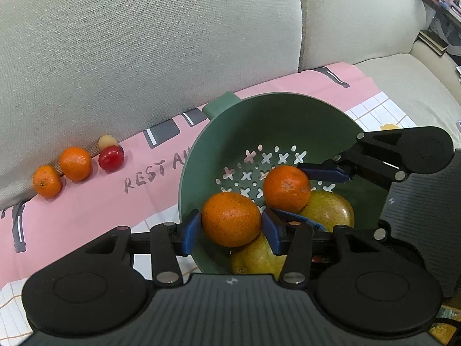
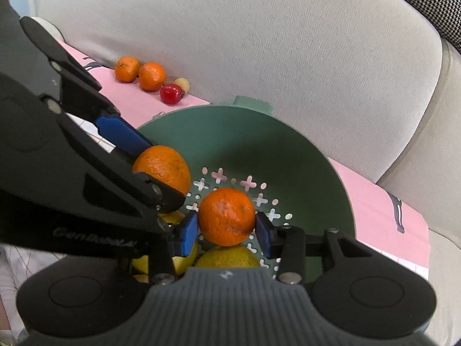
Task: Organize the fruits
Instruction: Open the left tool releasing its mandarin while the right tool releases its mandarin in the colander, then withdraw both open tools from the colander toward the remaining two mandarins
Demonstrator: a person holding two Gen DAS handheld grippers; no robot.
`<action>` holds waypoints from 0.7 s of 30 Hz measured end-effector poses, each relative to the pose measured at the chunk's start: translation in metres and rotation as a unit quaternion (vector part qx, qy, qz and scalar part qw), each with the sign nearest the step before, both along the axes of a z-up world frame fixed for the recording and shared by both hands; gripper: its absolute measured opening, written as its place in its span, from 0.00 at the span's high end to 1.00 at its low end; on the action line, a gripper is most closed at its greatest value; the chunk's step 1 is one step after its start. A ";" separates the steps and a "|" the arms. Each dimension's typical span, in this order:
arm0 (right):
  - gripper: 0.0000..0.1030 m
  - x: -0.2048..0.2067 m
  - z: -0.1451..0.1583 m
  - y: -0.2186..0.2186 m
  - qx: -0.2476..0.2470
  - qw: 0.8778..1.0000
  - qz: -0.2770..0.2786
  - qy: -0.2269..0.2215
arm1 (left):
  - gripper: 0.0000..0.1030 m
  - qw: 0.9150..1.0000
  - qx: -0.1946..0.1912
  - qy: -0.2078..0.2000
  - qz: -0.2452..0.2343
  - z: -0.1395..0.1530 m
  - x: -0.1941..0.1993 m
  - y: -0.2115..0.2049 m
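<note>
A green colander (image 1: 273,115) (image 2: 288,144) sits on a pink cloth on the sofa seat. My left gripper (image 1: 230,226) is shut on an orange (image 1: 230,219) over the colander's near rim; it also shows in the right wrist view (image 2: 162,167). My right gripper (image 2: 227,230) is shut on a second orange (image 2: 227,216) (image 1: 286,187) above the colander's holed bottom. Yellow-green pears (image 1: 328,210) (image 2: 227,256) lie in the colander under both oranges.
Two oranges (image 1: 47,184) (image 1: 75,163), a red fruit (image 1: 111,158) and a small pale fruit (image 1: 107,141) lie in a row on the pink cloth (image 1: 100,201) against the grey sofa back (image 1: 144,43); the row also shows in the right wrist view (image 2: 151,76).
</note>
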State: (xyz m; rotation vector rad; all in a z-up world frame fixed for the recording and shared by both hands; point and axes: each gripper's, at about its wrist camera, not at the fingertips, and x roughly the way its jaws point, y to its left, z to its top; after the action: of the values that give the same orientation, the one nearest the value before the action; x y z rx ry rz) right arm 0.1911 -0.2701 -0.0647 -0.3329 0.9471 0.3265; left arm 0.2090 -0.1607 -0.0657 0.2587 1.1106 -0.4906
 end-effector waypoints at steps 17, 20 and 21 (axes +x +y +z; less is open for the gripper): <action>0.46 -0.003 0.009 -0.005 -0.010 1.000 -0.017 -0.004 | 0.32 1.000 -0.017 -0.025 -0.002 0.028 -0.016 0.005; 0.37 -0.009 0.017 -0.006 -0.001 0.999 -0.029 -0.016 | 0.29 0.999 -0.024 -0.038 -0.004 0.040 -0.024 0.007; 0.37 -0.011 0.020 -0.006 0.003 0.999 -0.033 -0.019 | 0.29 0.999 -0.024 -0.042 -0.004 0.043 -0.026 0.007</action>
State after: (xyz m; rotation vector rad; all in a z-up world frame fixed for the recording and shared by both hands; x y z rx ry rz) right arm 0.1803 -0.2759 -0.0445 -0.3017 0.9182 0.2620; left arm 0.1831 -0.1534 -0.0228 0.2388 1.0146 -0.5087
